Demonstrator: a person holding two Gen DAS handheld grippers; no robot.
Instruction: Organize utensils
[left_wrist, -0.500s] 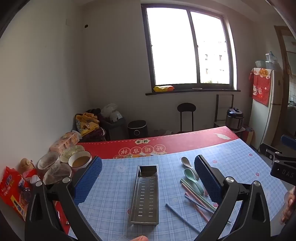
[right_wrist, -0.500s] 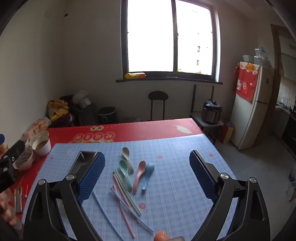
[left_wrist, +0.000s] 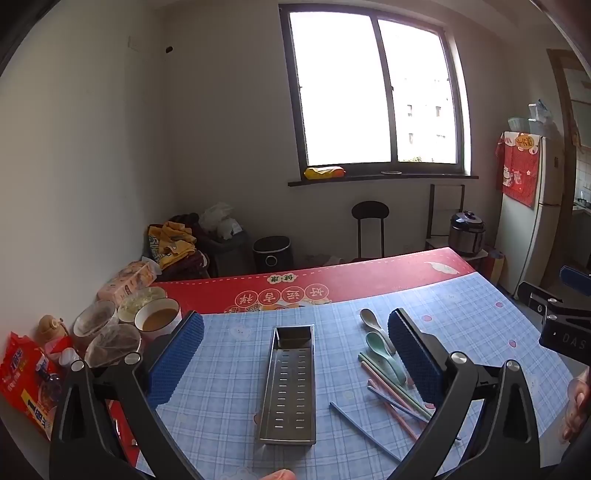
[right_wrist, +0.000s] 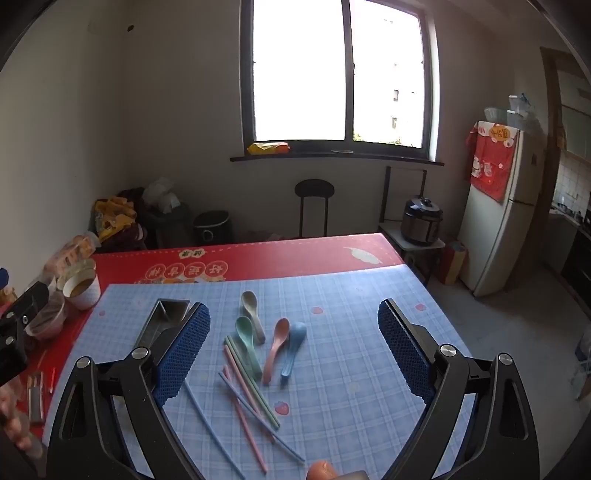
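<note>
1. Nothing on your table has shifted since the earlier frame; both grippers hover where they were.
2. Your left gripper (left_wrist: 295, 354) and right gripper (right_wrist: 293, 350) have their blue-padded jaws spread wide, empty.
3. Your long perforated steel tray (left_wrist: 290, 384) lies on the blue checked mat (right_wrist: 351, 295), left of the utensils.
4. Four plastic spoons, grey (right_wrist: 253, 308), green (right_wrist: 246, 339), pink (right_wrist: 276, 347) and blue (right_wrist: 294, 347), lie beside loosely crossed pastel chopsticks (right_wrist: 251, 391).
5. Bare mat stretches right of the spoons to the table edge; bowls (left_wrist: 157, 319) crowd the left edge.
</note>
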